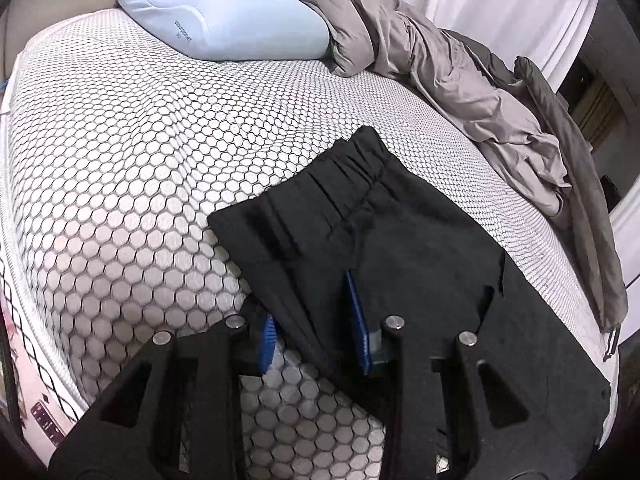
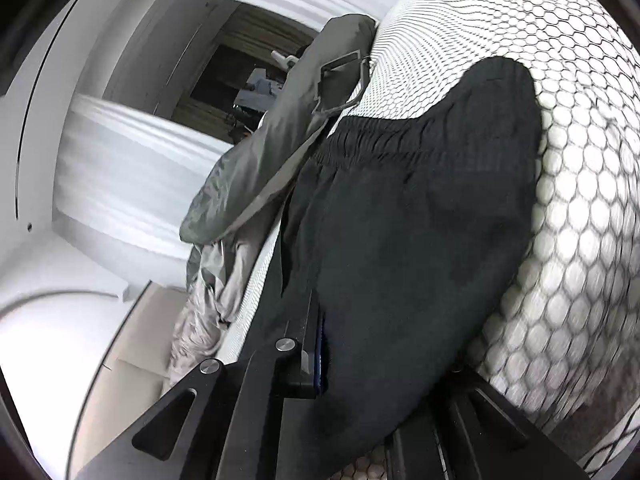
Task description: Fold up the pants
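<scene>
Black pants [image 1: 400,248] lie on the honeycomb-patterned mattress [image 1: 120,184], elastic waistband toward the far side. My left gripper [image 1: 312,320] is open with blue pads; a fold of the pants' left edge passes between its fingers. In the right wrist view the pants [image 2: 420,208] fill the middle. My right gripper [image 2: 384,344] is tilted on its side. Its left finger with the blue pad [image 2: 320,344] presses against the cloth; the other finger is covered by the pants. The jaws stand wide with cloth between them.
A light blue pillow [image 1: 224,16] lies at the head of the bed. A crumpled grey duvet [image 1: 460,80] runs along the right edge and hangs over the side [image 2: 272,152]. White wardrobe and wall panels [image 2: 100,160] stand beside the bed.
</scene>
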`<state>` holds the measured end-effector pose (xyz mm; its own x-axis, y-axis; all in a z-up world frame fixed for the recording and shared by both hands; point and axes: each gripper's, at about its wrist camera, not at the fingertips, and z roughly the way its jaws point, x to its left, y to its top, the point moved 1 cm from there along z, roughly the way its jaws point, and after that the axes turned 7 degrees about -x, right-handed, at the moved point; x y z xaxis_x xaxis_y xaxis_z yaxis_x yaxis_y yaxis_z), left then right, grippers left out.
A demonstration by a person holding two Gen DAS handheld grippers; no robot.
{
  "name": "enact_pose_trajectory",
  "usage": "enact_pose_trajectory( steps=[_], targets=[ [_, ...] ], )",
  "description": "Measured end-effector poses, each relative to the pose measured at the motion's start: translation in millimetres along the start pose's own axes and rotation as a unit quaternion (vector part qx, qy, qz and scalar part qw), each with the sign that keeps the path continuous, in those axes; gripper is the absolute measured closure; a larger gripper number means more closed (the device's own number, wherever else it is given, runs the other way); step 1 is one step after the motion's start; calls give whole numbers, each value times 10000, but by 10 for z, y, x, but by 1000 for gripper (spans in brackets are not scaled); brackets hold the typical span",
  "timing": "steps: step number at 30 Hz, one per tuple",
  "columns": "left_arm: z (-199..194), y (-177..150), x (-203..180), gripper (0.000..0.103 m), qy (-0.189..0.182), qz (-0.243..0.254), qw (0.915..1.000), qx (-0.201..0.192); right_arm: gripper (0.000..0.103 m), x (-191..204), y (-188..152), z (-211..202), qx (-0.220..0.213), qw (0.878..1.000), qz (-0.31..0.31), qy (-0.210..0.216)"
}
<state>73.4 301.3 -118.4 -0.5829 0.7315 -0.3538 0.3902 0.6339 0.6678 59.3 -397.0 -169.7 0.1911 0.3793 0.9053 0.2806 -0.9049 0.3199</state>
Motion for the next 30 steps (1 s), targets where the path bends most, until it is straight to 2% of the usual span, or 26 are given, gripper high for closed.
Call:
enact_pose_trajectory(
  steps=[8,10,12,13,15,16,19,21,24,26,29,30],
  targets=[
    [110,78,42,77,-107,101,9999,14,91,-23,101,-79,97,9998,196,43],
    [109,83,50,77,-134,114,9998,22,89,-76,136,-157,208,9996,187,-66],
    [76,63,63,77,-153,106,9998,27,88,-145,182,-243,100,9998,108,-158],
    [86,68,65,77,-155,106,9998,29,86,-212,216,-291,31,9996,189,-224],
    [78,64,57,77,-145,139,9998,24,86,-367,295,-394,-232,9975,658,-98],
    [69,61,57,77,-136,148,9998,26,86,-396,322,-395,-317,9972,666,-136],
    [53,65,54,78,-140,110,9998,58,87,-391,370,-300,-435,9975,505,-215],
    [25,61,85,78,-183,51,9998,90,93,-345,416,-278,-550,9975,314,-329],
    [2,54,72,78,-166,136,9997,124,93,-222,502,-406,-1058,9922,-98,-653],
    [-67,38,23,77,-63,357,9993,134,90,-255,508,-383,-941,9921,-72,-825],
    [-328,-1,-69,77,-84,551,9984,73,82,-339,479,-395,-520,9971,291,-468],
    [-427,-27,-114,75,-188,648,9977,63,71,-337,466,-419,-413,9980,372,-306]
  ],
)
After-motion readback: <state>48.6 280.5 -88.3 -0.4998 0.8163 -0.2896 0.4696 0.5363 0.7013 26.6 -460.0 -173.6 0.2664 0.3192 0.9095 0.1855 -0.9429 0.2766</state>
